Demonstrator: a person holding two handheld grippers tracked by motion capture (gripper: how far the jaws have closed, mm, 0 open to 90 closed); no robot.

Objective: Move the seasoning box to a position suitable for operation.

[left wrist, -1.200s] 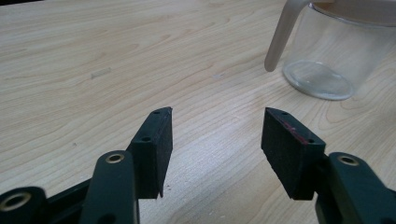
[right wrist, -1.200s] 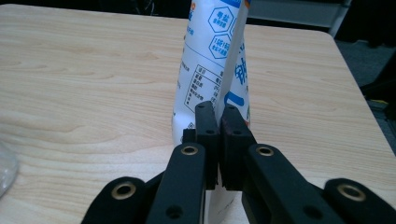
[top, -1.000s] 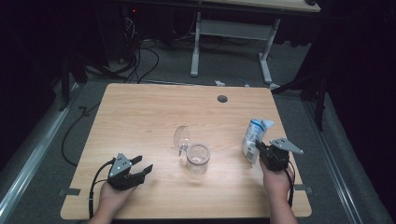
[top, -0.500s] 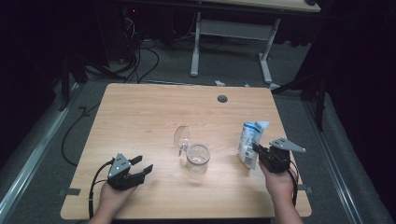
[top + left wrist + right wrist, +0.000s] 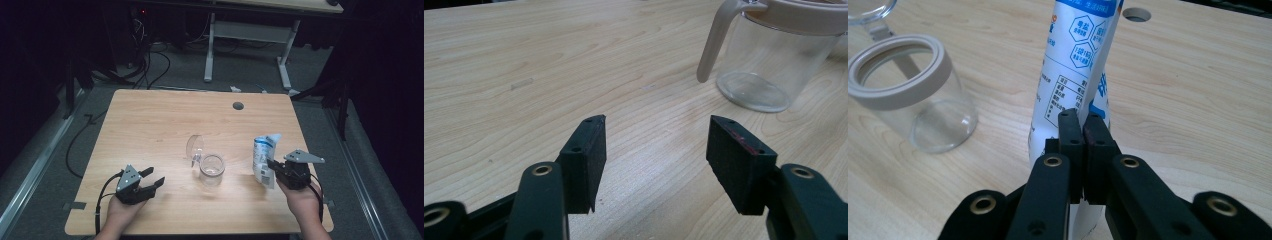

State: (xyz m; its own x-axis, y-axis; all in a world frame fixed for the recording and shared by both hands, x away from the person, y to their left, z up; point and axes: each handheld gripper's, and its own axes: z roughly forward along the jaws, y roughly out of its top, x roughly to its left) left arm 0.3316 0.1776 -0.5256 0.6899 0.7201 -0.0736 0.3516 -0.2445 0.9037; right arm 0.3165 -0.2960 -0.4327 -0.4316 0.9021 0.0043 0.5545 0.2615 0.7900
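Observation:
A clear glass jar [image 5: 212,169] with a beige rim and its hinged lid [image 5: 195,147] flipped open stands near the middle of the wooden table [image 5: 165,120]. My right gripper [image 5: 271,166] is shut on the edge of a white and blue pouch [image 5: 262,155], which it holds upright just right of the jar. In the right gripper view the jaws [image 5: 1083,125] pinch the pouch [image 5: 1078,65], with the jar [image 5: 913,95] to the left. My left gripper [image 5: 152,178] rests open at the front left, nothing between its jaws [image 5: 656,135]; the jar [image 5: 774,55] lies ahead of it.
A round cable hole [image 5: 238,106] sits in the table's far right part. Beyond the table stand white desk legs [image 5: 210,50], with cables [image 5: 145,65] on the floor. Bare wood stretches across the table's left and far side.
My right gripper has risen and shifted a little left toward the jar, carrying the pouch with it. The left gripper and the jar have stayed put.

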